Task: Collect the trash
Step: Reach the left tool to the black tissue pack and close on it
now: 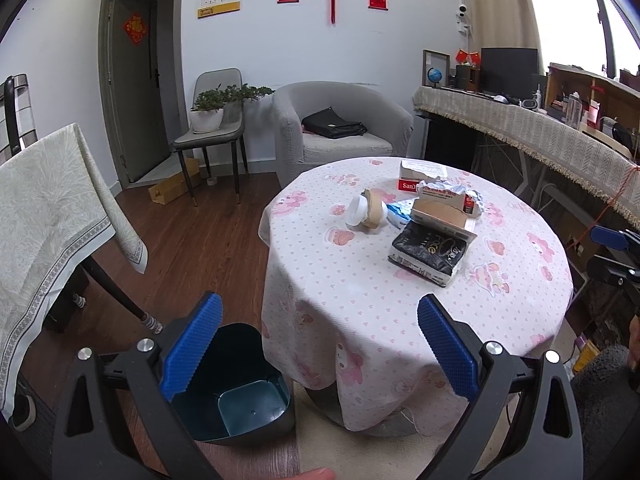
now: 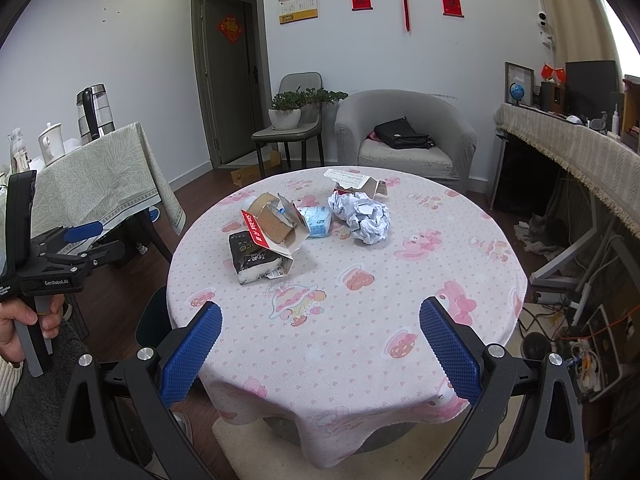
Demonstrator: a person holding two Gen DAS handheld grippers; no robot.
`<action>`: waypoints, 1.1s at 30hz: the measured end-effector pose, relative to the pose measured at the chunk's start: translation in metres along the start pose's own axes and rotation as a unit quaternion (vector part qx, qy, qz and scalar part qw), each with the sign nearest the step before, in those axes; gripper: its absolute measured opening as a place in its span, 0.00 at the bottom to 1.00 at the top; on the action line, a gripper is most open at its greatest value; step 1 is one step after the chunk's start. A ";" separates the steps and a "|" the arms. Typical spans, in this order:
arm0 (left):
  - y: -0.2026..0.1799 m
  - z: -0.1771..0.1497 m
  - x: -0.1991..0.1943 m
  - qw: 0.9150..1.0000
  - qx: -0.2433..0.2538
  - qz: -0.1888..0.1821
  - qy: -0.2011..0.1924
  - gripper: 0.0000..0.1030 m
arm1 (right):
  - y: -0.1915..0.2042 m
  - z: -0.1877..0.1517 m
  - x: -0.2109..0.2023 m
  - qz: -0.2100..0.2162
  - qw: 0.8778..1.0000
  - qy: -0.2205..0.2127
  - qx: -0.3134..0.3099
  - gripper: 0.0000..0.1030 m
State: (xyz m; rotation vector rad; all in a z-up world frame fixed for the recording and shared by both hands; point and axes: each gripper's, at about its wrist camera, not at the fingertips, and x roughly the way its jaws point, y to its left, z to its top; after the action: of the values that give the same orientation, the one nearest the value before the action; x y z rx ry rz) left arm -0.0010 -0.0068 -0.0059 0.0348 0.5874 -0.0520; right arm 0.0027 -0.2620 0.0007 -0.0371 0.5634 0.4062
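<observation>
Trash lies on a round table with a pink-patterned cloth [image 1: 360,292] [image 2: 360,340]: a paper cup on its side [image 1: 366,211], a black packet [image 1: 430,254] [image 2: 252,258], a torn cardboard box [image 1: 442,206] [image 2: 276,226], a blue-white wrapper [image 2: 318,220] and a crumpled paper ball [image 2: 364,216]. A dark bin [image 1: 240,392] stands open on the floor left of the table. My left gripper [image 1: 320,344] is open and empty above the bin and the table's near edge. My right gripper [image 2: 320,350] is open and empty over the table's near side.
A cloth-covered side table [image 2: 100,176] with kettles stands on the left. A grey armchair [image 1: 340,124] with a black bag and a chair holding a plant [image 1: 212,112] stand behind. A long draped desk [image 1: 540,132] and floor cables [image 2: 580,320] lie to the right.
</observation>
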 end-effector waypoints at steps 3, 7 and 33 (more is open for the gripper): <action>-0.002 0.001 0.000 1.000 0.005 0.003 0.003 0.97 | 0.000 0.000 0.000 -0.001 1.000 0.001 0.000 0.97; -0.002 0.000 0.002 1.000 0.007 -0.008 0.012 0.97 | -0.003 -0.003 -0.001 0.005 1.000 -0.003 -0.003 0.97; -0.038 0.018 0.035 0.986 0.105 -0.125 0.042 0.85 | 0.012 0.061 0.041 0.139 0.987 0.049 -0.067 0.69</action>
State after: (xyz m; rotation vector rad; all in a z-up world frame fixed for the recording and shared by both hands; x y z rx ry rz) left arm 0.0357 -0.0474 -0.0108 0.1693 0.6658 -0.3583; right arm 0.0607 -0.2272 0.0319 -0.1091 0.6410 0.7171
